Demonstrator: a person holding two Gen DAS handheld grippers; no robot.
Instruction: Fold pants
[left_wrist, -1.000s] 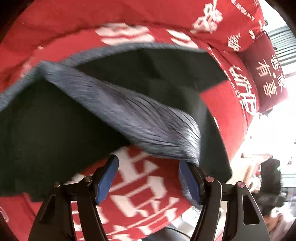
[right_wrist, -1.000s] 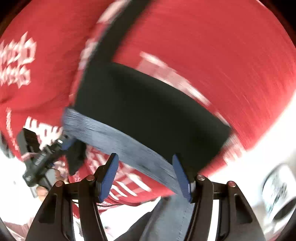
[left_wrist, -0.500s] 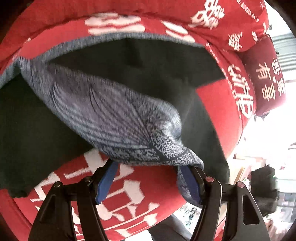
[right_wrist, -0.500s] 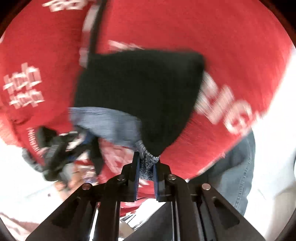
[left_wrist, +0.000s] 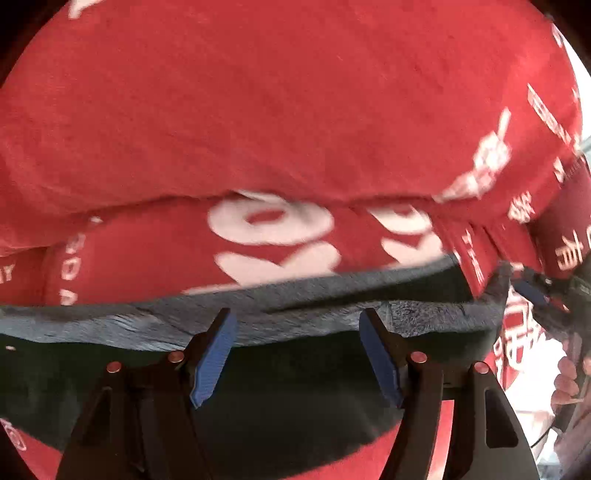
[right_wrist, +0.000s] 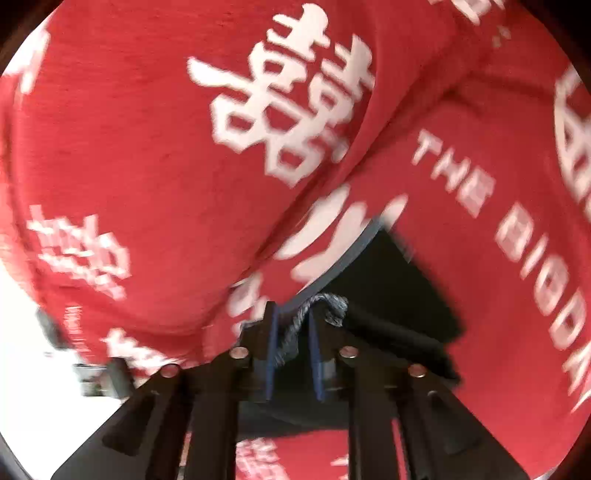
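The dark pants (left_wrist: 295, 376) with a grey-blue waistband (left_wrist: 110, 328) lie on a red bed cover. In the left wrist view they fill the lower half, the band running across at my fingertips. My left gripper (left_wrist: 297, 326) is open, its blue pads wide apart over the band, holding nothing. In the right wrist view my right gripper (right_wrist: 293, 325) is shut on a bunched corner of the grey-blue waistband (right_wrist: 325, 306); the dark pants (right_wrist: 399, 291) stretch away to the right. The right gripper also shows at the left wrist view's right edge (left_wrist: 532, 291).
The red bed cover (left_wrist: 280, 110) with white characters and lettering fills both views, with a raised fold (right_wrist: 332, 173) behind the pants. A red pillow (left_wrist: 569, 229) lies at the far right. The person's hand (left_wrist: 567, 380) shows at the lower right.
My left gripper has let the waistband corner slip off its right finger and moved forward over the pants. My right gripper stays shut on the waistband and has carried it forward across the bed.
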